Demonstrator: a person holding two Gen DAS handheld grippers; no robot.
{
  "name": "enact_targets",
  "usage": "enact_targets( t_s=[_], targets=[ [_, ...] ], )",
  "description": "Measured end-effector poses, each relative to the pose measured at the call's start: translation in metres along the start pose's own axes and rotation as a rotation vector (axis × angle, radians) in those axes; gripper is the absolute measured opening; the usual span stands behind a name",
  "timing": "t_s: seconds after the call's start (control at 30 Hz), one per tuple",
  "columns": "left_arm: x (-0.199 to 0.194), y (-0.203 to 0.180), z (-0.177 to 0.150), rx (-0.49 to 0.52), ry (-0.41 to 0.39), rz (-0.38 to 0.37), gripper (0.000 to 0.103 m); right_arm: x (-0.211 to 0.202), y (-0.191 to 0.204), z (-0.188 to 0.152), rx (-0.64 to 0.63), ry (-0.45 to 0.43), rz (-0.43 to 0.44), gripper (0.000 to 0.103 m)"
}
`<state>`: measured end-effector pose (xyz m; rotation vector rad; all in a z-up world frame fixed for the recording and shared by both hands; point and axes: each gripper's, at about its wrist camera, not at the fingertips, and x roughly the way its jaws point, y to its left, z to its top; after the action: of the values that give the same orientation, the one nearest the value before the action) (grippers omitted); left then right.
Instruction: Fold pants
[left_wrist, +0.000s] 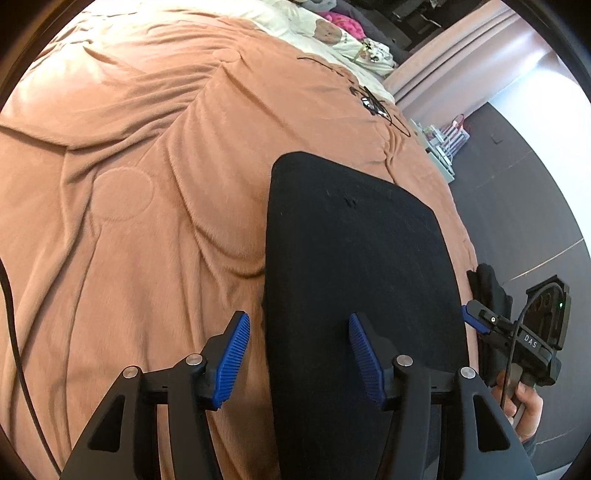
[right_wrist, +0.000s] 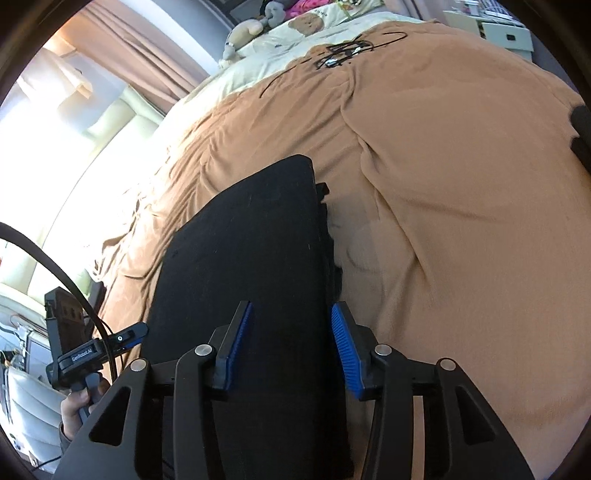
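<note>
The black pants (left_wrist: 362, 258) lie folded into a flat narrow stack on the brown blanket (left_wrist: 129, 221). In the left wrist view my left gripper (left_wrist: 298, 332) is open over the stack's near left edge, with one blue pad over blanket and the other over black cloth. My right gripper (right_wrist: 291, 314) is open too, straddling the near right edge of the pants (right_wrist: 251, 251). Neither gripper's pads press on the cloth. Each gripper shows at the side of the other's view: the right gripper (left_wrist: 476, 319) held by a hand, and the left gripper (right_wrist: 129, 334).
Cream bedding with a bear print (right_wrist: 306, 26) and plush toys (right_wrist: 247, 31) lie at the head of the bed. A tangle of black cable (left_wrist: 373, 101) rests on the blanket. Pink curtains (right_wrist: 147, 55) hang on one side; the dark floor (left_wrist: 517, 184) and a small rack (left_wrist: 443, 147) are on the other.
</note>
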<state>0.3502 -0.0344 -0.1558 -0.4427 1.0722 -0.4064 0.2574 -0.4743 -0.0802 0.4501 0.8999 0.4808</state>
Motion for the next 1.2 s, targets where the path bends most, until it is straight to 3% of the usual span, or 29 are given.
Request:
enact_targets(
  t_s=[0.43, 0.6, 0.8, 0.9, 1.0, 1.2],
  targets=[
    [0.033, -0.006, 0.046, 0.026, 0.017, -0.006, 0.058, 0.055, 0.010, 0.052, -0.080, 0.087, -0.063, 0.042],
    [0.030, -0.021, 0.052, 0.090, -0.006, 0.021, 0.043, 0.065, 0.003, 0.055, -0.088, 0.095, -0.094, 0.042],
    [0.027, -0.019, 0.050, 0.080, 0.001, 0.027, 0.043, 0.063, -0.007, 0.054, -0.044, 0.102, -0.047, 0.042],
    [0.025, -0.010, 0.044, 0.044, 0.017, 0.010, 0.050, 0.056, -0.009, 0.052, -0.035, 0.126, -0.004, 0.043],
    [0.024, -0.006, 0.036, 0.017, 0.046, -0.003, 0.054, 0.049, -0.011, 0.044, -0.042, 0.161, 0.035, 0.059],
    [0.017, 0.002, 0.014, -0.044, 0.075, -0.048, 0.059, 0.043, -0.024, 0.029, -0.025, 0.204, 0.076, 0.069]
  ],
)
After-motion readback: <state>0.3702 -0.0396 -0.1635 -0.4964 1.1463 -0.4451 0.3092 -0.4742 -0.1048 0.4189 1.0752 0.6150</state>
